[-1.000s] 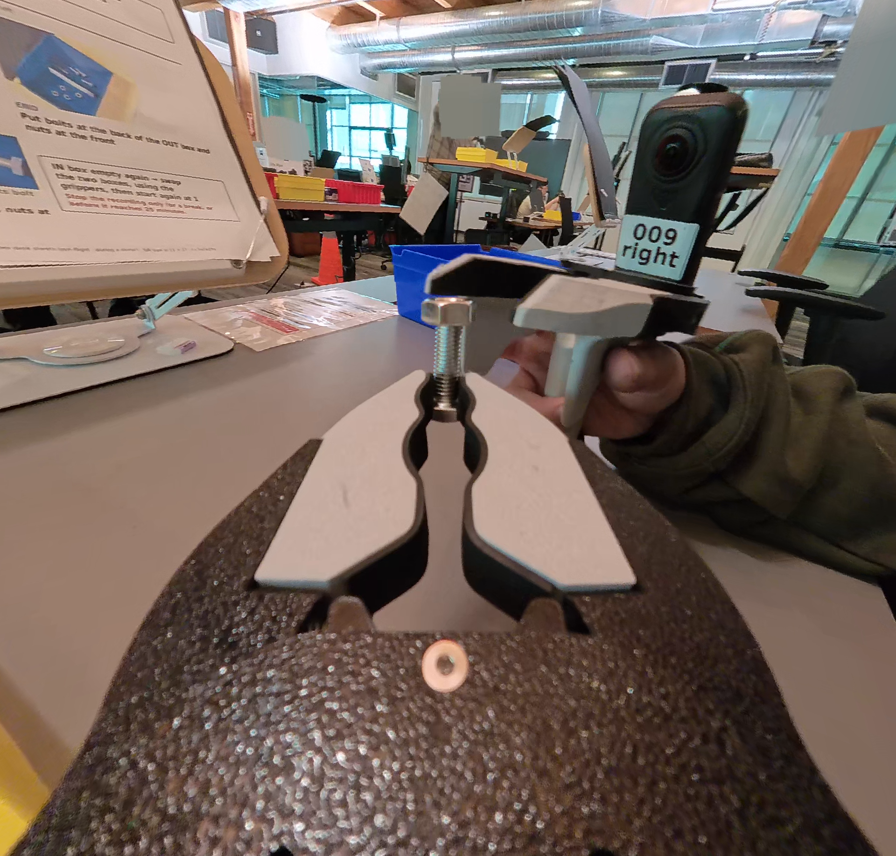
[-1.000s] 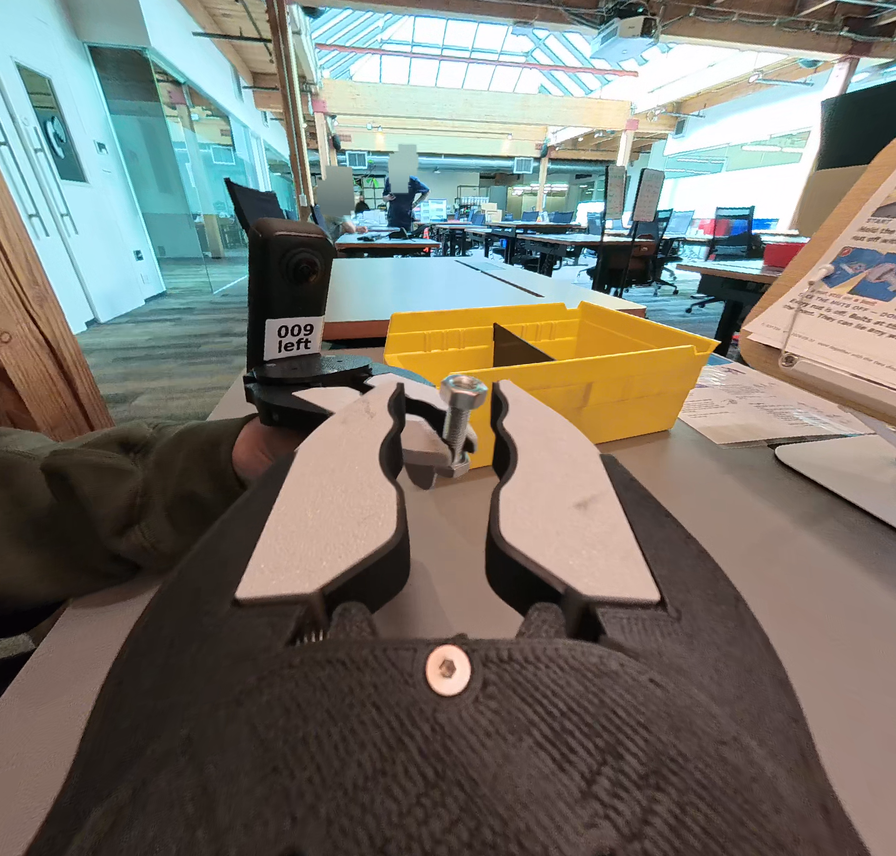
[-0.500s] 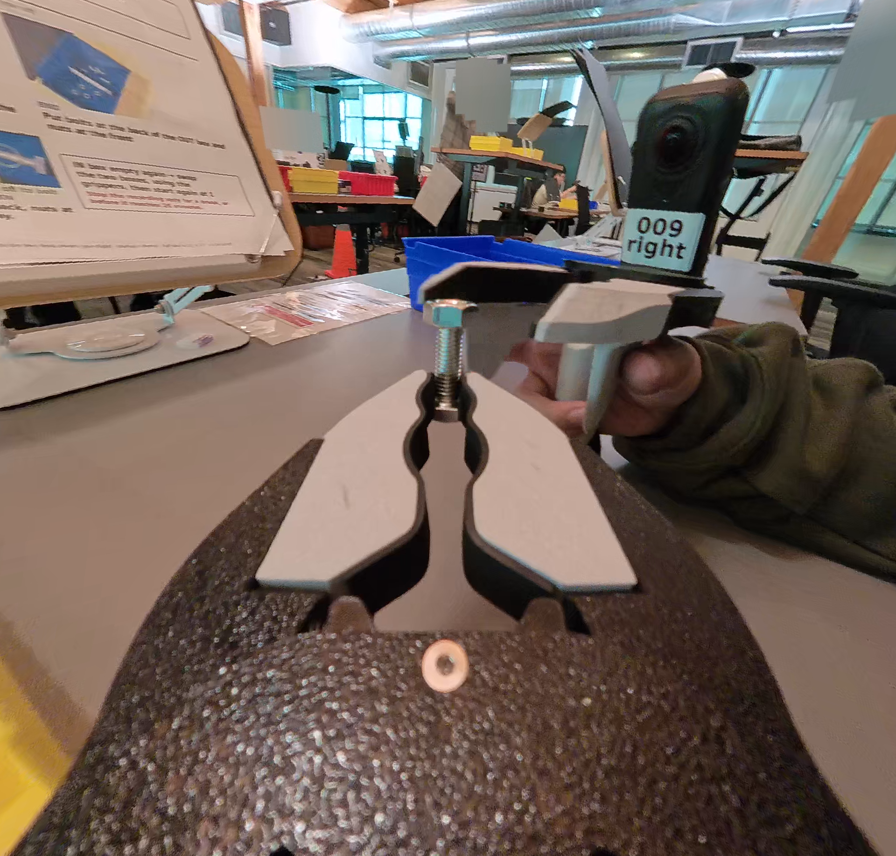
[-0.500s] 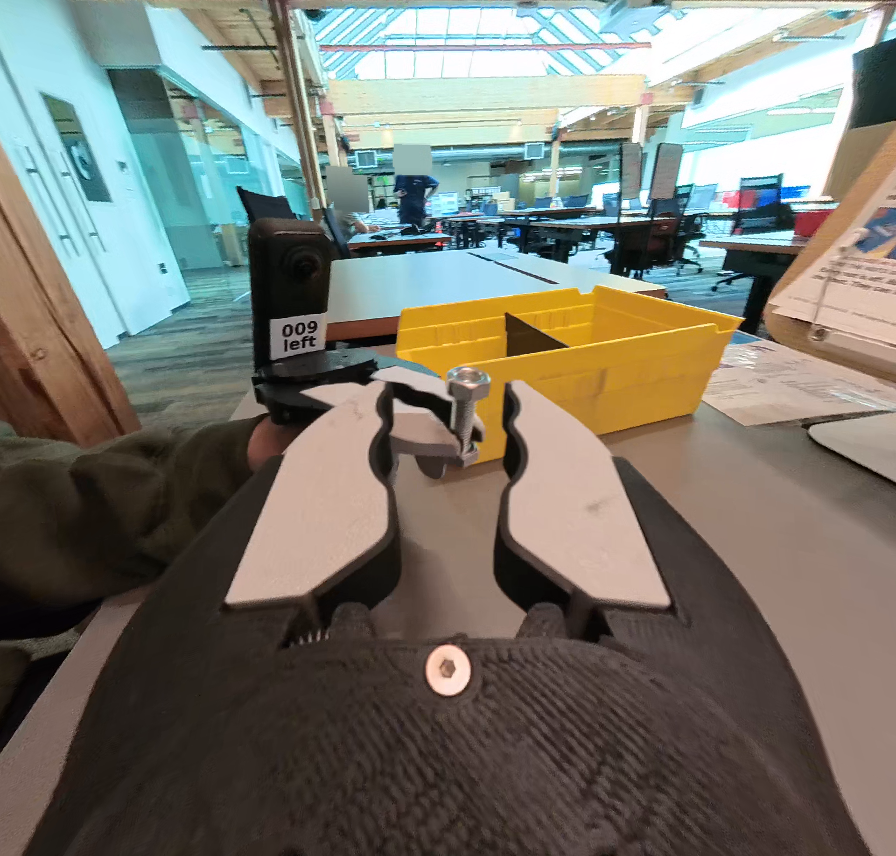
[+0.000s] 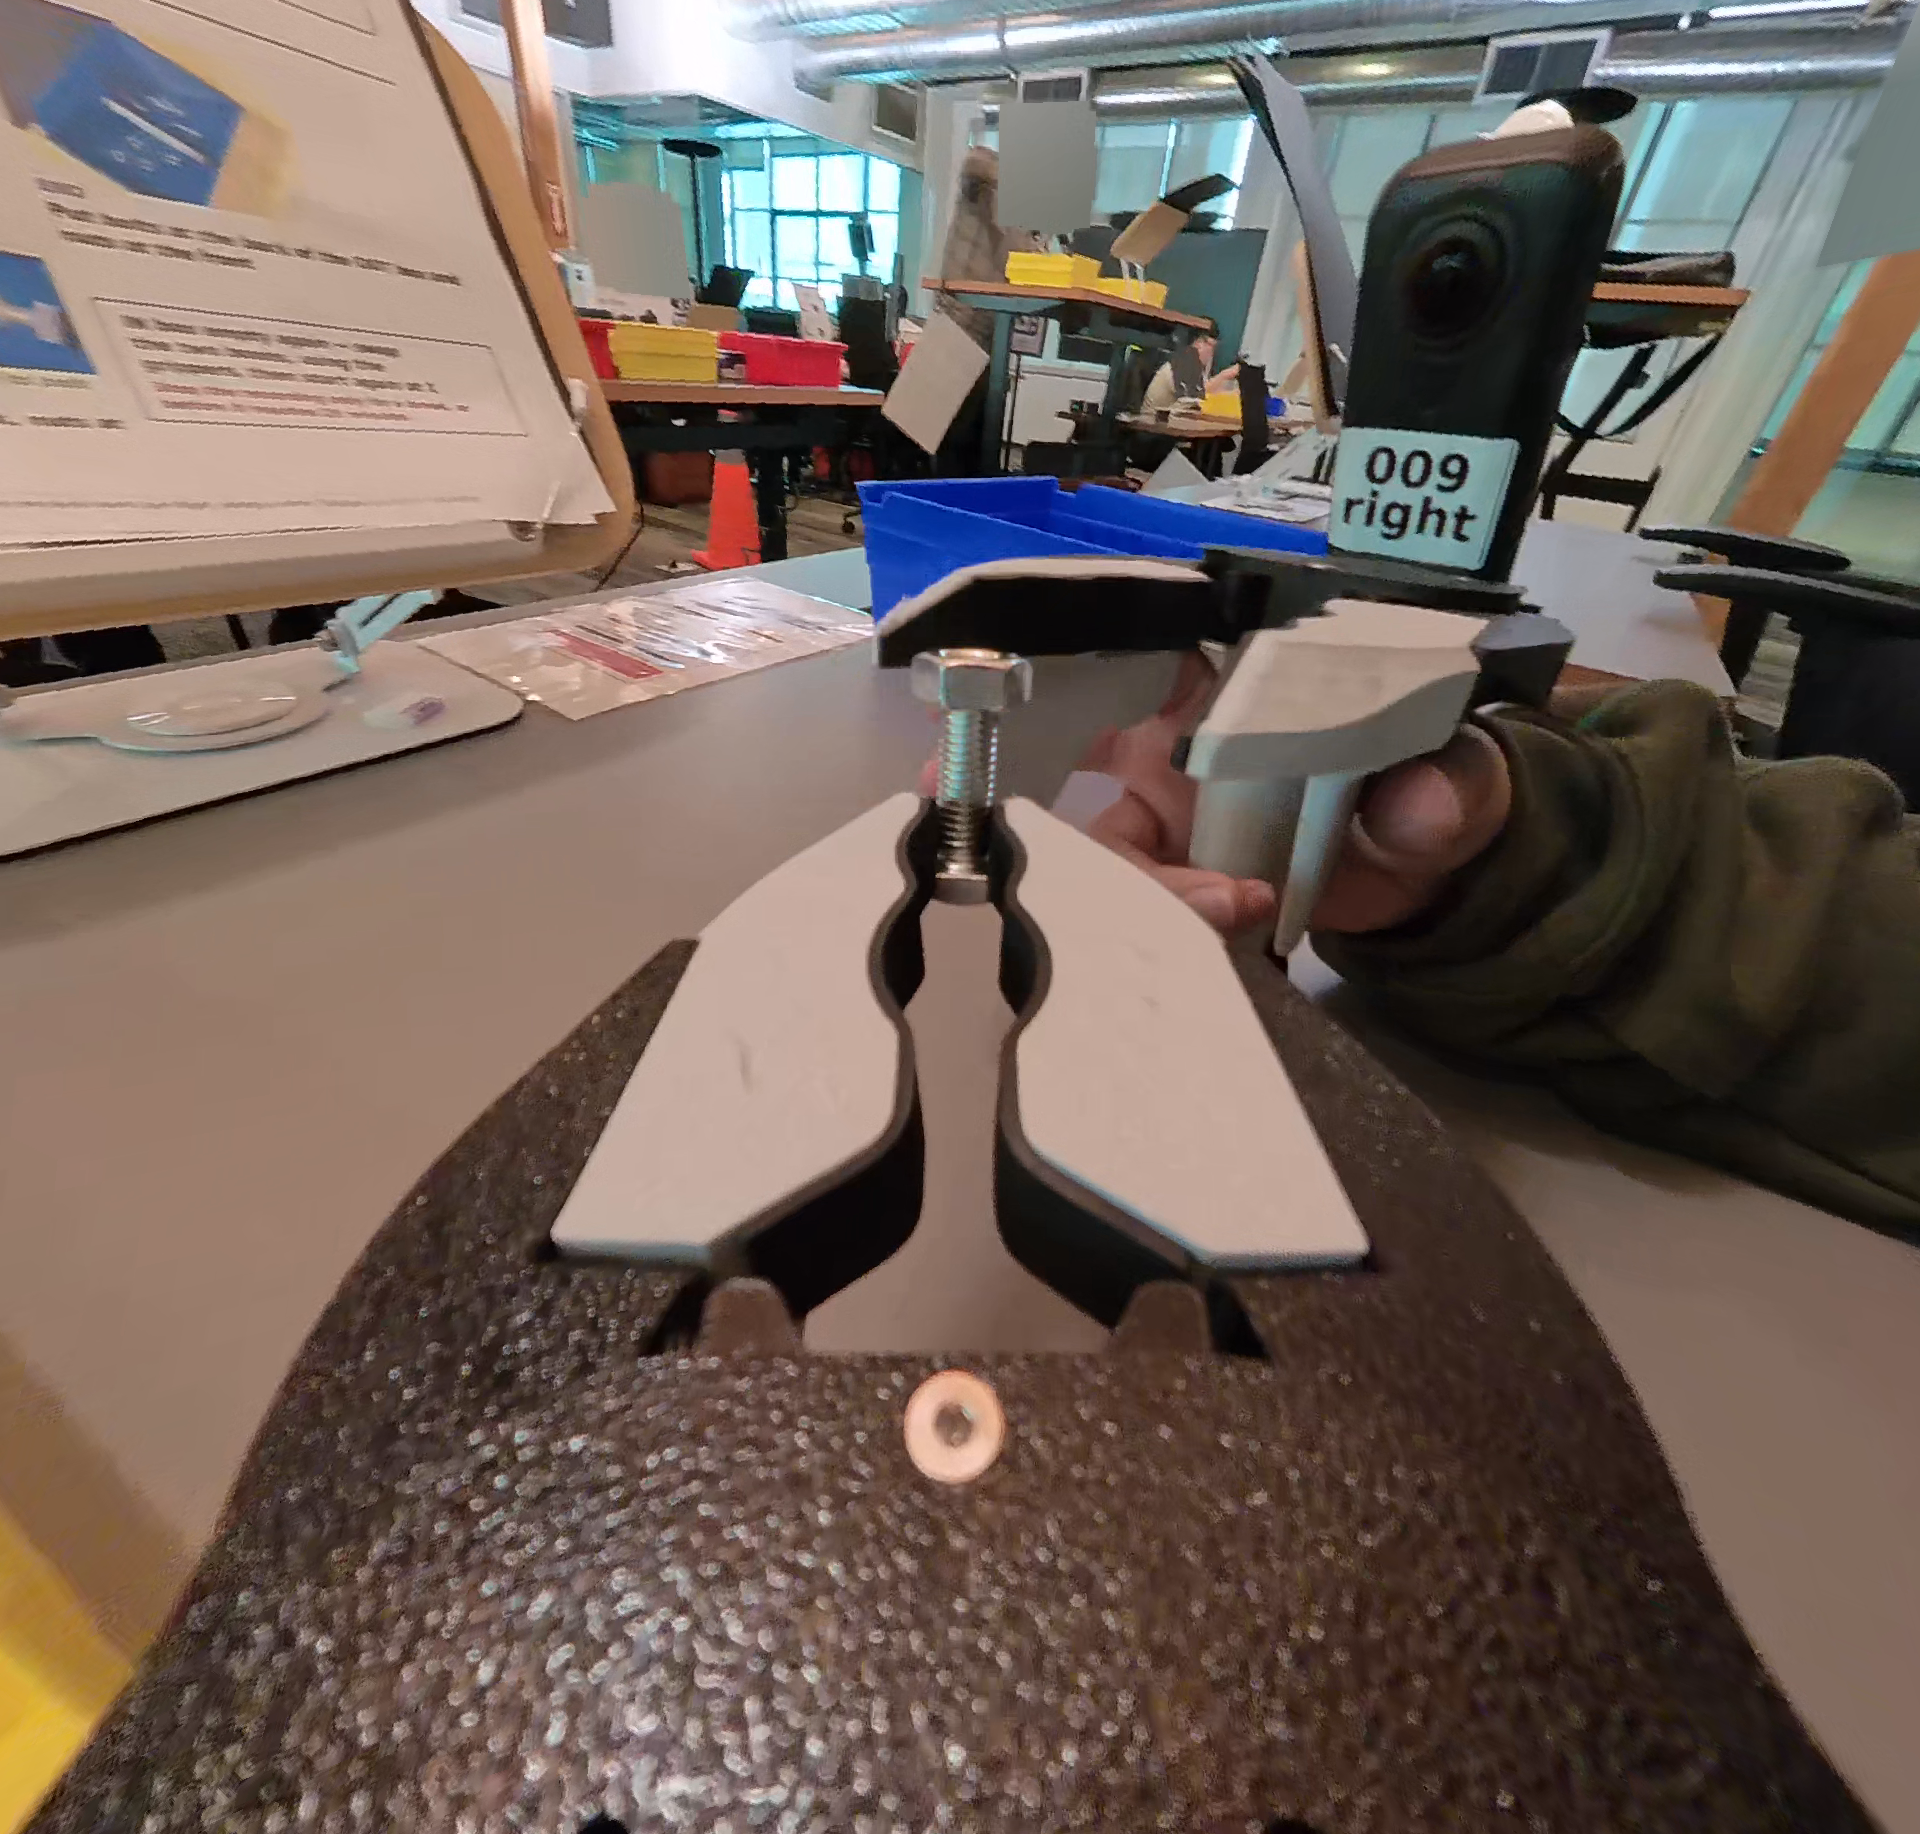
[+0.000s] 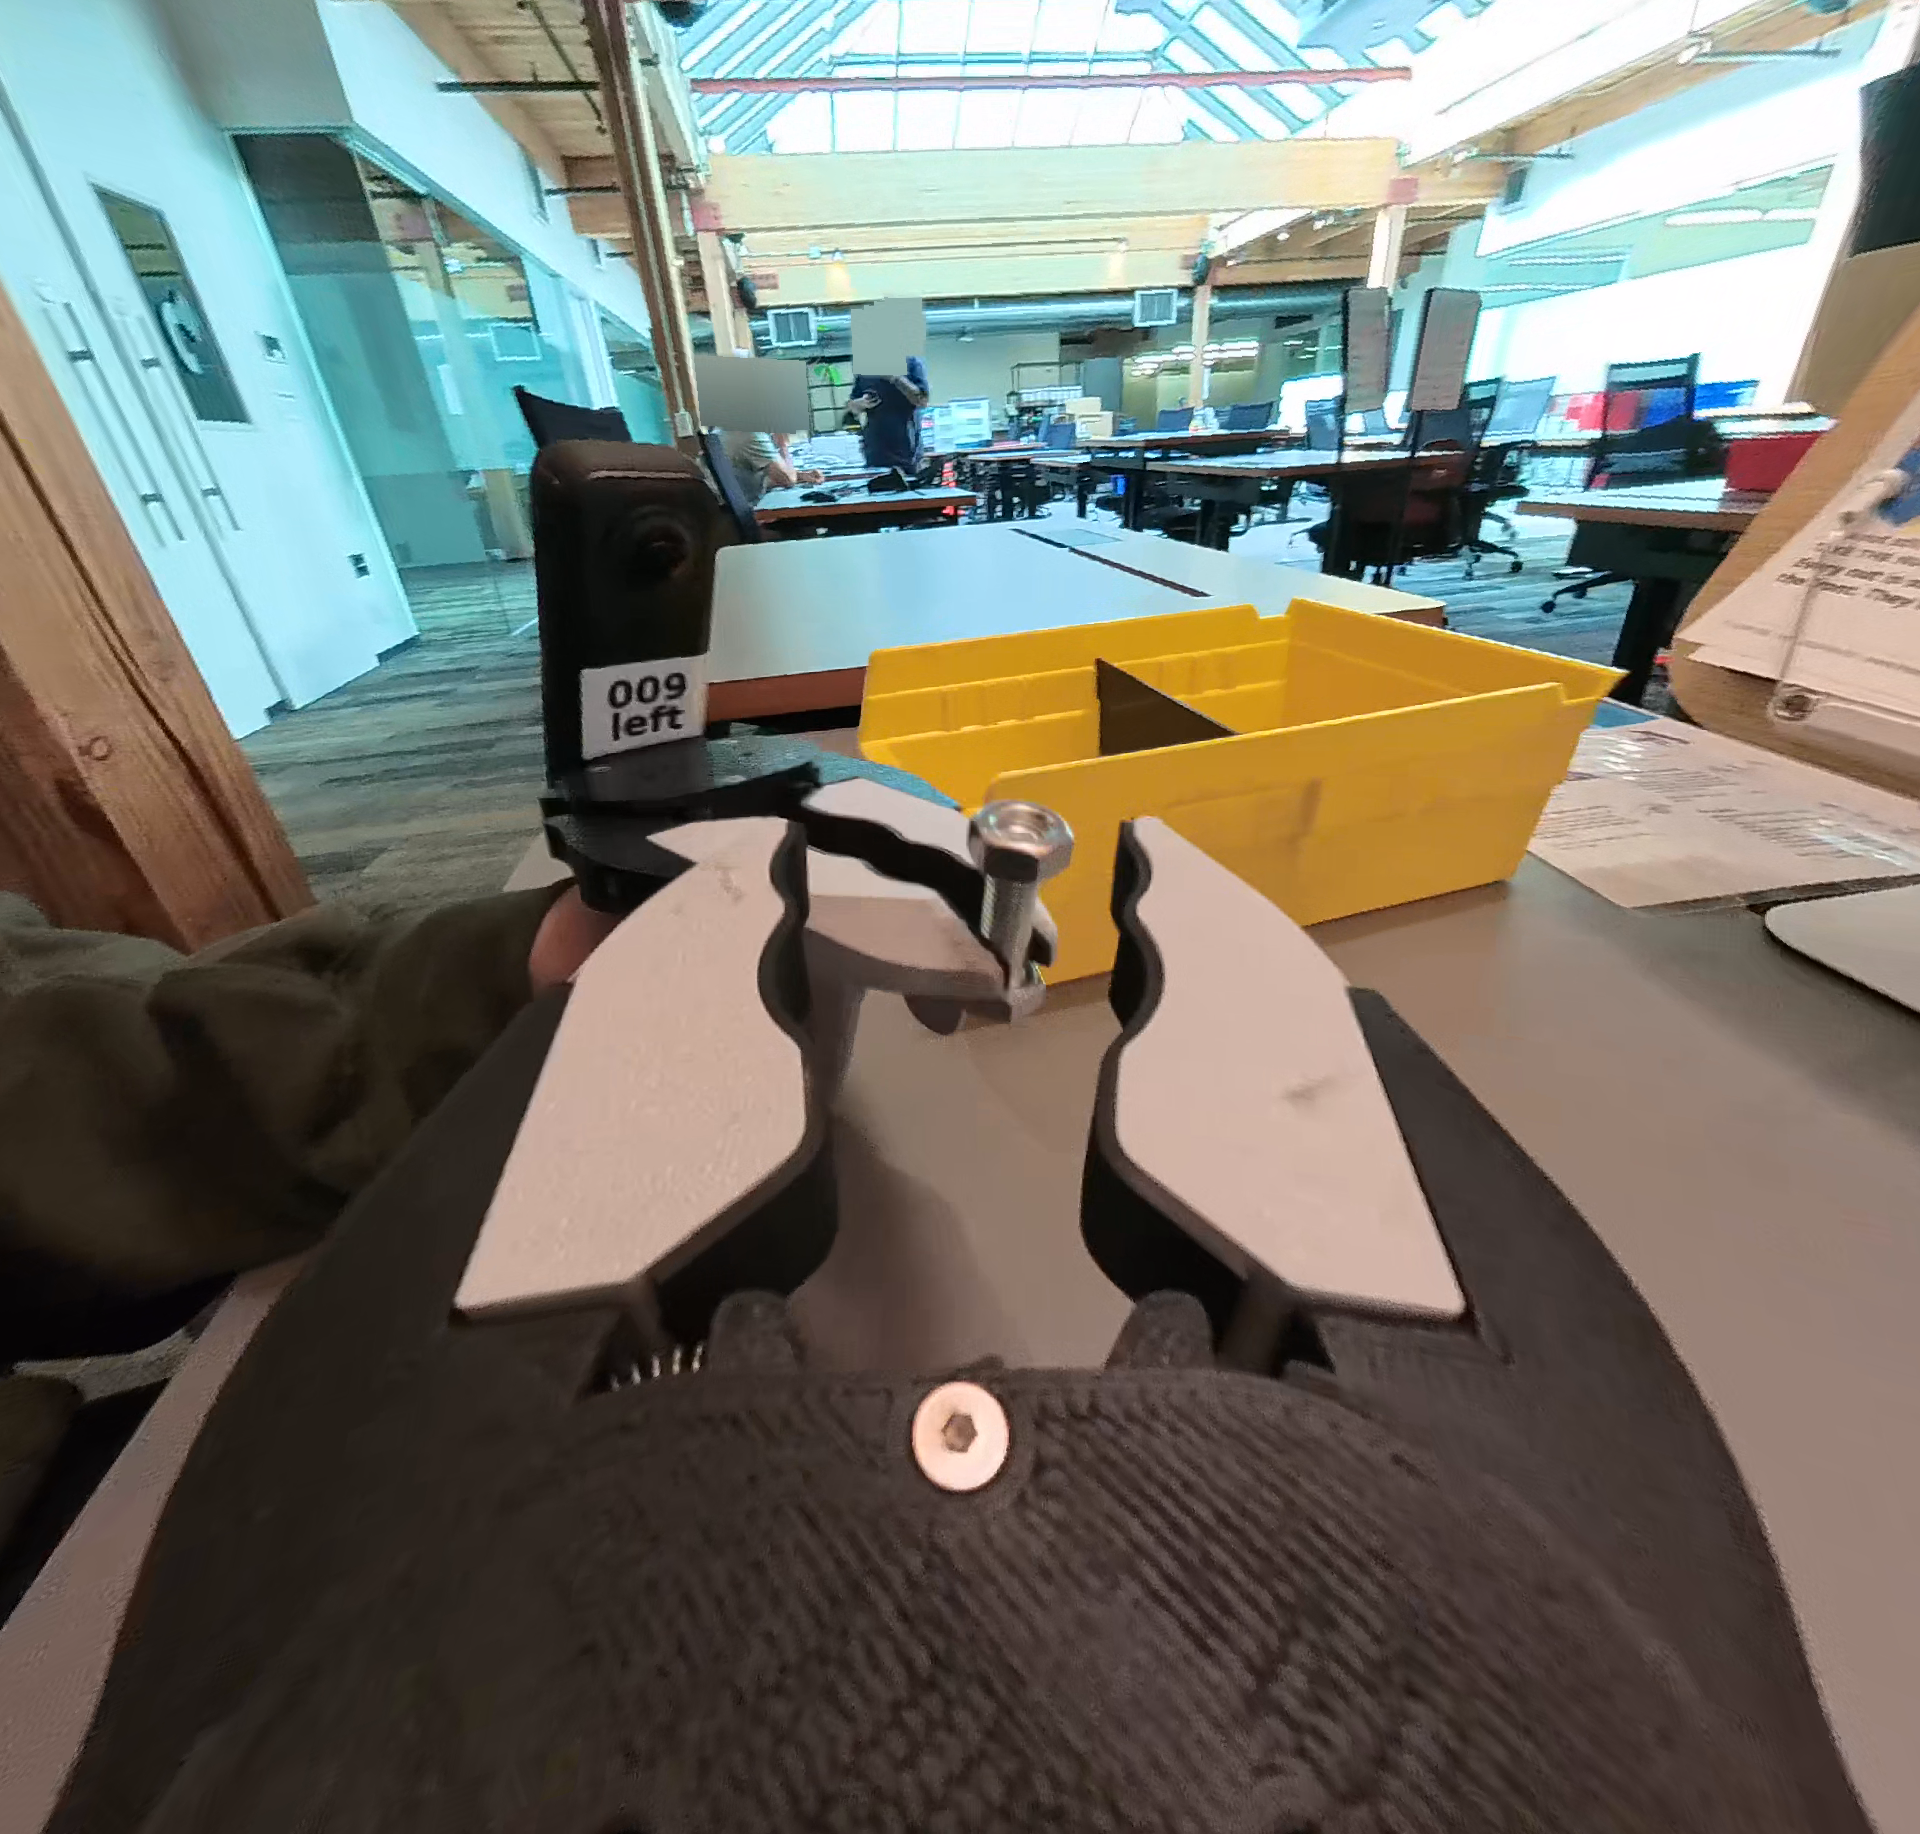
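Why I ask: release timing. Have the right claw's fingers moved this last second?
Yes. The right claw opened: both fingers spread outward from the fixed screw on its housing. The left claw grips the bolt.

Bright daylight fills both views. In the right wrist view, skylights (image 6: 997, 70) overhead blow out to near-white, and the upper right corner is washed with glare. In the left wrist view, light enters through far windows (image 5: 821, 226), leaving a bluish cast. Shadows on the grey table (image 5: 416, 953) are soft and faint. Wide-angle distortion bends posts and wall lines toward the frame edges and swells each near housing. The sheet on the stand (image 5: 239, 257) at the left edge is smeared by blur, its print unreadable. The bolt (image 5: 968, 735) is sharp; its metal glints. Grey patches mask distant heads.
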Action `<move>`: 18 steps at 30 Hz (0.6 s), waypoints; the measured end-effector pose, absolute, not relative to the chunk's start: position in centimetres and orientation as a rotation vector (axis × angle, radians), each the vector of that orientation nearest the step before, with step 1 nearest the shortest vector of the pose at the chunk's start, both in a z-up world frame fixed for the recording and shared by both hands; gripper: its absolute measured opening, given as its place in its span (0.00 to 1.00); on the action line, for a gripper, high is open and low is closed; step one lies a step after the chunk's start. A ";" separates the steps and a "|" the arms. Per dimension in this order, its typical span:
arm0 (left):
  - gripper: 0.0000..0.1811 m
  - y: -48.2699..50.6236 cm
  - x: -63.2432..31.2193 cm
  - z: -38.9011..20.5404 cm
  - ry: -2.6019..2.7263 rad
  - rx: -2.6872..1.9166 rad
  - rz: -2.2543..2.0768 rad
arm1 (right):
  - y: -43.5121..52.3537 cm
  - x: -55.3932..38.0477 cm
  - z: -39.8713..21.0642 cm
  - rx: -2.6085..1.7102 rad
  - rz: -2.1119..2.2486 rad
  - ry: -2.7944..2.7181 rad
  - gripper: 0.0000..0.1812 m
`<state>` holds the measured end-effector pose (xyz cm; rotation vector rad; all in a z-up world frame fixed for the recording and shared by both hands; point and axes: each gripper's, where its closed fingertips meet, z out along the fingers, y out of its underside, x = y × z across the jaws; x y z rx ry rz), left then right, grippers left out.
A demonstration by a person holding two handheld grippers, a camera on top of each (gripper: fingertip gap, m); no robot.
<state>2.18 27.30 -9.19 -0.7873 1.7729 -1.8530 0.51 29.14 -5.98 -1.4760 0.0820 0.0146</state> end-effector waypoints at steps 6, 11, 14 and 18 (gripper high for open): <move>0.05 29.8 3.4 -9.2 1.662 -0.940 -1.783 | 28.7 -1.9 -5.8 -1.475 0.170 -0.046 0.11; 0.05 28.5 2.8 -9.4 1.740 -0.888 -1.822 | 28.7 0.9 -5.6 -1.444 0.046 0.117 0.29; 0.05 27.4 2.5 -9.8 1.799 -0.856 -1.830 | 29.2 0.4 -6.2 -1.478 0.078 0.097 0.29; 0.05 29.7 3.7 -10.1 1.700 -1.012 -1.741 | 29.1 -1.3 -6.5 -1.511 0.150 0.003 0.16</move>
